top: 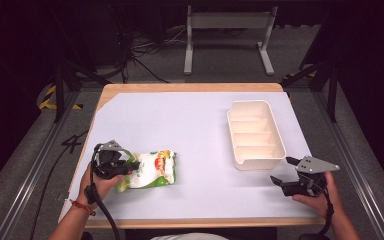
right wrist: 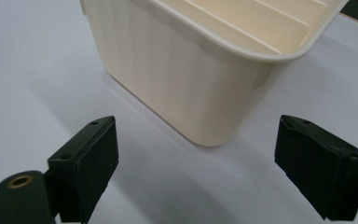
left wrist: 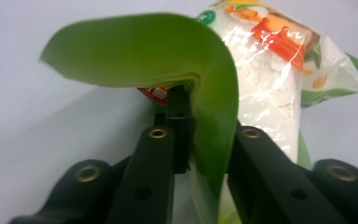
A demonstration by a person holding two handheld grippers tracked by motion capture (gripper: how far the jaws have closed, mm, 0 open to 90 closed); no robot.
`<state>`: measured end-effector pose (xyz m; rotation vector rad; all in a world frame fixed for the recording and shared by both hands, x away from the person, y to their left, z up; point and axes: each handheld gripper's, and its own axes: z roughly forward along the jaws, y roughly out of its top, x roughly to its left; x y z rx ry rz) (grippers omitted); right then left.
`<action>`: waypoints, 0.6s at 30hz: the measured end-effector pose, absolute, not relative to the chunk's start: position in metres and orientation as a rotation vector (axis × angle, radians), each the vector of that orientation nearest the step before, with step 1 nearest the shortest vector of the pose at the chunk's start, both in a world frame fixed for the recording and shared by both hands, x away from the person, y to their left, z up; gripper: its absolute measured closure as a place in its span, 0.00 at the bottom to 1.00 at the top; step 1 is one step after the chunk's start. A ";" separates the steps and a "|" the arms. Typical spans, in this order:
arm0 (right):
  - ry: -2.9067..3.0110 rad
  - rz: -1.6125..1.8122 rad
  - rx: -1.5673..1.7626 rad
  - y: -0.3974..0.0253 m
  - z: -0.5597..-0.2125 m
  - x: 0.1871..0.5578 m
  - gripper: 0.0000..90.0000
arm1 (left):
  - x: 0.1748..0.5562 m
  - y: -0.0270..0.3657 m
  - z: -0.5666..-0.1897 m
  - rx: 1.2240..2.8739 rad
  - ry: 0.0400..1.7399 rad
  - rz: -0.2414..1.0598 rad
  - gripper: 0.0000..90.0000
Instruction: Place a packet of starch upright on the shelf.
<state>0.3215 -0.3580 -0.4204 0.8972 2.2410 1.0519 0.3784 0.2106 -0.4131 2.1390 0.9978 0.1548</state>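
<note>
A green and white snack bag lies on the white table at the front left. My left gripper is shut on the bag's left end, and in the left gripper view the green edge curls over the jaws. A cream tray with several compartments stands at the right. My right gripper is open just in front of the tray's near right corner, with nothing between its pads.
The white sheet covers a wooden table. A grey metal stand and cables lie on the floor beyond the far edge. Metal rails run along both sides.
</note>
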 end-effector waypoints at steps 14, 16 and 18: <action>2.248 1.061 0.920 -0.361 -0.421 0.319 0.15 | 0.385 0.179 -0.358 2.175 0.684 0.328 0.98; 2.248 1.060 0.922 -0.361 -0.421 0.318 0.15 | 0.388 0.171 -0.344 2.178 0.663 0.370 0.99; 2.250 1.061 0.921 -0.361 -0.421 0.318 0.15 | 0.391 0.166 -0.333 2.180 0.633 0.383 0.99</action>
